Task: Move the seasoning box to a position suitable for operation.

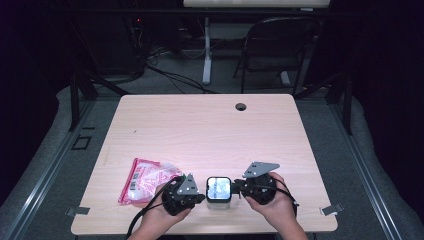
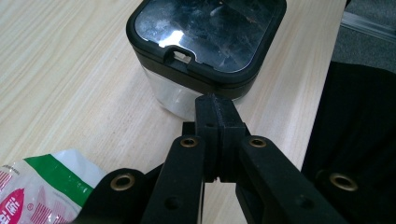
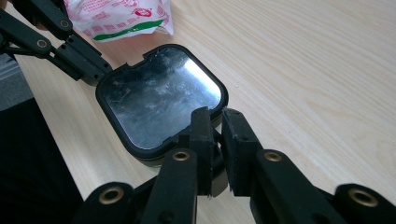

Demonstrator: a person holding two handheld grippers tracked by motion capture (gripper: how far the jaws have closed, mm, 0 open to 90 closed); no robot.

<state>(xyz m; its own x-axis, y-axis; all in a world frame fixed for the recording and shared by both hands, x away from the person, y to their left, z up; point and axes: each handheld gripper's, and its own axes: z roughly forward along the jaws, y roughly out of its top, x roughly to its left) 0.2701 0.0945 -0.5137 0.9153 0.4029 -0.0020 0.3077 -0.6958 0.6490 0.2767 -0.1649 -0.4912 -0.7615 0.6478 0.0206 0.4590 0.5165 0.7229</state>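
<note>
— So how far along are we?

— Early, I'd judge. The box (image 1: 218,191) sits near the table's (image 1: 210,125) front edge with its dark lid (image 3: 159,98) closed and seated; opening it is all ahead. The snack bag (image 1: 145,179) lies left of the box, untouched.

— And the claws?

— My left gripper (image 2: 219,109), left of the box, has its jaws pressed together, tips against the lid rim, holding nothing. My right gripper (image 3: 215,122), right of the box, is barely parted, tips at the lid's edge, gripping nothing I can see.

Container (image 1: 219,190) on table (image 1: 210,125) near edge; bag (image 1: 145,180) left.
</note>
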